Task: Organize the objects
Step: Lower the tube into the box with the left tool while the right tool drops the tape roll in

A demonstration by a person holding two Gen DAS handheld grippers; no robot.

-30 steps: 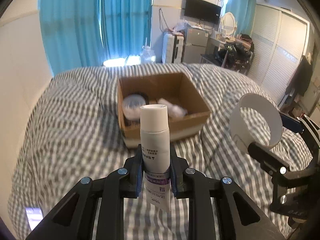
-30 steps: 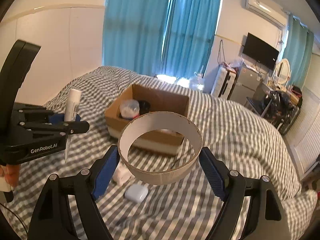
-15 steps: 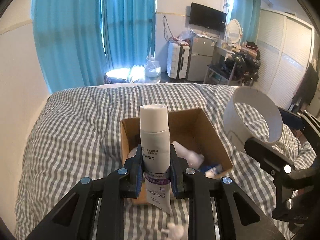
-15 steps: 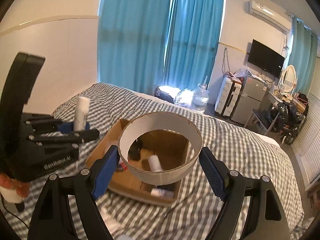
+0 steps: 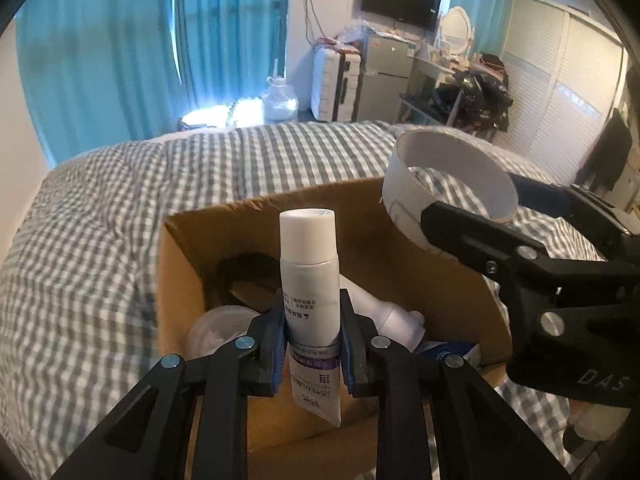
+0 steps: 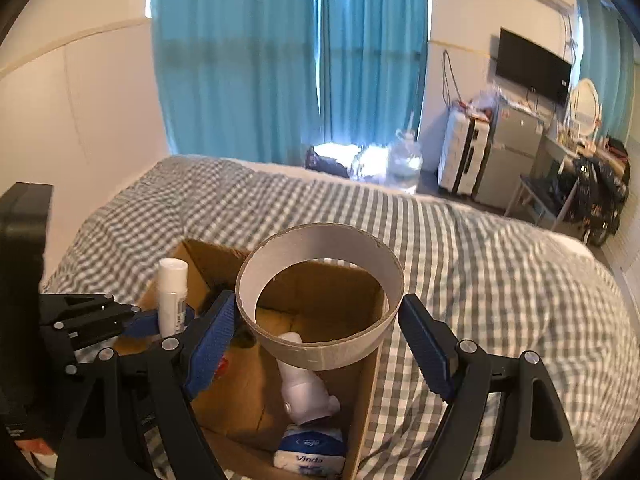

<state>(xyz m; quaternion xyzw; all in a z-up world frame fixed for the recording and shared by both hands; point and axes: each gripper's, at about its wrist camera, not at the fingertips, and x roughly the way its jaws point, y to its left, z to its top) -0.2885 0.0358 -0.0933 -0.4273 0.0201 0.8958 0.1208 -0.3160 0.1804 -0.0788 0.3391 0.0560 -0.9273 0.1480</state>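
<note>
My left gripper (image 5: pixel 313 342) is shut on a white tube (image 5: pixel 310 280) with purple print, held upright over the near edge of an open cardboard box (image 5: pixel 192 248). My right gripper (image 6: pixel 316 344) is shut on a wide white cardboard ring (image 6: pixel 320 332), held above the same box (image 6: pixel 368 392). The ring also shows in the left wrist view (image 5: pixel 448 188), over the box's right side. The tube and left gripper show in the right wrist view (image 6: pixel 173 296) at the box's left edge. Inside the box lie a white bottle (image 6: pixel 306 388), a Vinda tissue pack (image 6: pixel 310 454) and a round white container (image 5: pixel 216 330).
The box sits on a bed with a grey-and-white checked duvet (image 5: pixel 92 232). Blue curtains (image 6: pixel 288 60) hang behind the bed. A water jug (image 5: pixel 280 98), a suitcase (image 5: pixel 334 80), a small fridge and a cluttered desk stand at the far right.
Both grippers have moved forward to the box with their loads. They now hang over it, and the box looks much closer and larger.
</note>
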